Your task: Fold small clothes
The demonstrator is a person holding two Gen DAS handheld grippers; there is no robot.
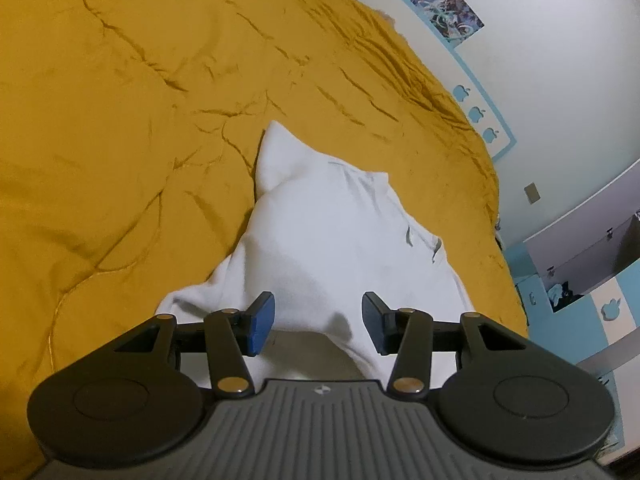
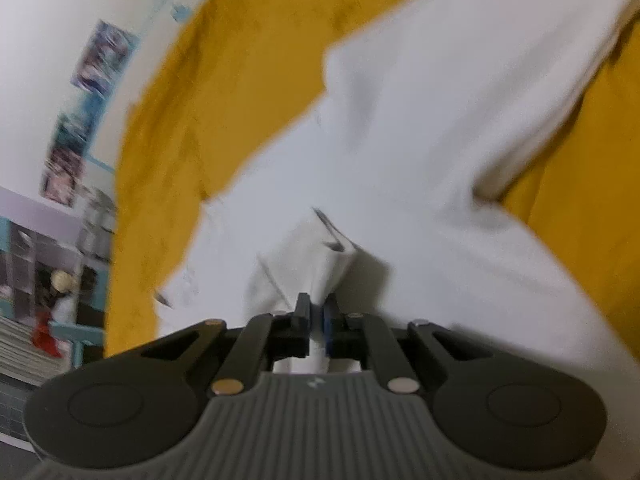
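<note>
Mustard-yellow bedding (image 1: 140,120) covers the bed and fills most of both views, quilted and creased, with a white wall (image 1: 560,60) behind it. On that wall run a light-blue border with apple shapes (image 1: 476,114) and a few posters (image 1: 444,12); the right wrist view, which is blurred, also shows shelves (image 2: 52,280) with small items at its left edge.

A white garment (image 1: 320,220) lies on the bedding, partly lifted and bunched. In the left wrist view it rises to a peak toward the far side and spreads wider toward the camera, with faint grey markings on its upper right part. Its near portion passes under and between the fingers of the left gripper (image 1: 318,322).

The left gripper's jaws stand wide apart, a blue pad (image 1: 262,322) on one finger facing the other across the gap. White cloth shows in that gap, but neither pad visibly presses on it.

The right gripper (image 2: 316,320) has its jaws drawn together on a pinched fold of the garment (image 2: 400,140), which rises as a narrow ridge straight out from the fingertips. From that grip the cloth fans out across the right wrist view, one long band running toward the upper right corner over the bedding (image 2: 240,80).
</note>
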